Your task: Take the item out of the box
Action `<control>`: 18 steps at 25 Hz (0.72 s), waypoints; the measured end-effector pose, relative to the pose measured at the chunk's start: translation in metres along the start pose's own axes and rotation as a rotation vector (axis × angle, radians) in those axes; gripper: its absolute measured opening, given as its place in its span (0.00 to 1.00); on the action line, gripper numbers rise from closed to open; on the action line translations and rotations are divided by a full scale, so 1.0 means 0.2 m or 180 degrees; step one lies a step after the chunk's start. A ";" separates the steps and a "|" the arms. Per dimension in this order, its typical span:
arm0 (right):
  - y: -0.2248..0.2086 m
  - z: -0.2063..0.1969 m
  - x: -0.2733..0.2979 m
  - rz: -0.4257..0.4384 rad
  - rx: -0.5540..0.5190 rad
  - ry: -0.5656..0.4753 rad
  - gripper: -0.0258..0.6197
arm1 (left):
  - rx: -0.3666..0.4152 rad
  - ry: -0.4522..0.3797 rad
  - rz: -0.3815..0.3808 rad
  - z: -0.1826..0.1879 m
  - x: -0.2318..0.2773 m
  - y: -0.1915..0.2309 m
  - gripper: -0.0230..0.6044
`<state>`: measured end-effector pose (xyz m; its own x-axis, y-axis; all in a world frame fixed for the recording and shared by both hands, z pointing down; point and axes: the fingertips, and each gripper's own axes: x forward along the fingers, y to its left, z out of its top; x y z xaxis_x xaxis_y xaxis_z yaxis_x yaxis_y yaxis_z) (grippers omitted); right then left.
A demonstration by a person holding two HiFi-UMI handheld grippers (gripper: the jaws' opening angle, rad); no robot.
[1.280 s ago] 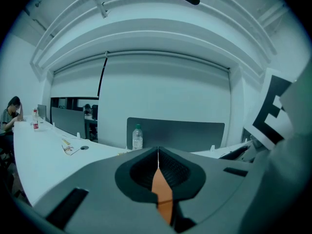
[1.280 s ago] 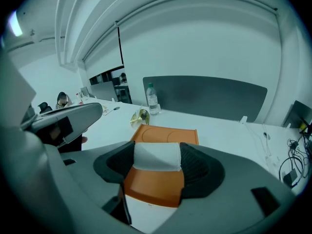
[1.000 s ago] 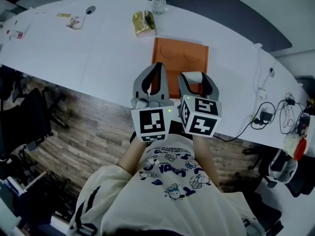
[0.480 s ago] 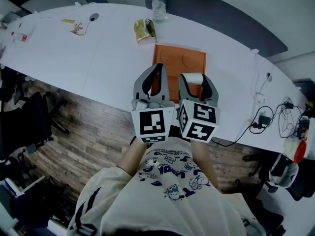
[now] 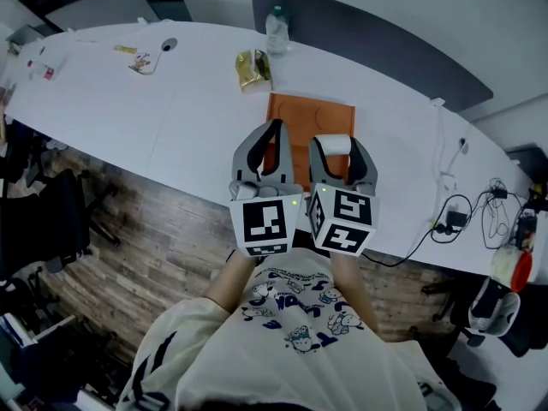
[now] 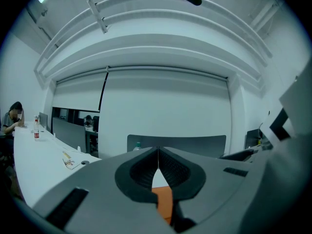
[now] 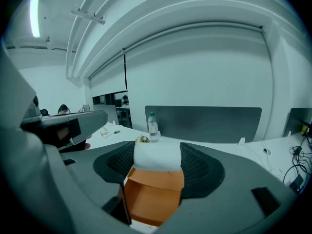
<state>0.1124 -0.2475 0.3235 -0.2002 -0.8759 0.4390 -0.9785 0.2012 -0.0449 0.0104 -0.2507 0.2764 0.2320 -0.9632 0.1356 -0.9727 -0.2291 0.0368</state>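
An orange box [image 5: 310, 120] lies flat on the white table [image 5: 171, 110], straight ahead of me. My right gripper [image 5: 337, 144] is shut on a white roll-shaped item [image 5: 336, 143] over the box's near edge. In the right gripper view the white item [image 7: 157, 156] sits between the ribbed pads, and the open orange box [image 7: 152, 195] shows just beneath it. My left gripper [image 5: 272, 135] is shut and holds nothing, beside the box's left near corner. In the left gripper view, a strip of the orange box [image 6: 164, 203] shows under the closed left gripper [image 6: 158, 151].
A water bottle [image 5: 276, 29] and a gold snack bag [image 5: 251, 68] stand behind the box. Papers [image 5: 137, 60] lie far left. Cables and a plug [image 5: 454, 217] trail at the table's right. A dark divider panel [image 5: 377, 45] runs along the far side. Office chairs [image 5: 51, 221] stand on the floor at left.
The head view has drawn back and the table has slid lower in it. Both grippers stay side by side at the box's near edge, the right one still shut on the white item.
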 end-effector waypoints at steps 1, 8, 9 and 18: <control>0.00 0.01 -0.01 -0.0003 0.0004 -0.0027 0.48 | 0.0002 -0.0009 0.0006 0.01 0.00 0.00 0.07; 0.00 0.07 -0.02 -0.0018 -0.0006 -0.0208 0.48 | 0.0005 -0.0096 0.0047 0.06 -0.02 0.02 0.07; 0.00 0.07 -0.02 -0.0016 -0.0011 -0.0227 0.48 | 0.0003 -0.0105 0.0050 0.06 -0.02 0.03 0.07; 0.03 0.14 -0.02 0.0039 -0.0037 -0.0379 0.48 | 0.0004 -0.0145 0.0069 0.09 -0.01 0.04 0.07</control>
<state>0.1059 -0.2560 0.2966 -0.2174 -0.9191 0.3286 -0.9754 0.2168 -0.0388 0.0025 -0.2521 0.2590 0.2106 -0.9733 0.0911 -0.9775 -0.2084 0.0332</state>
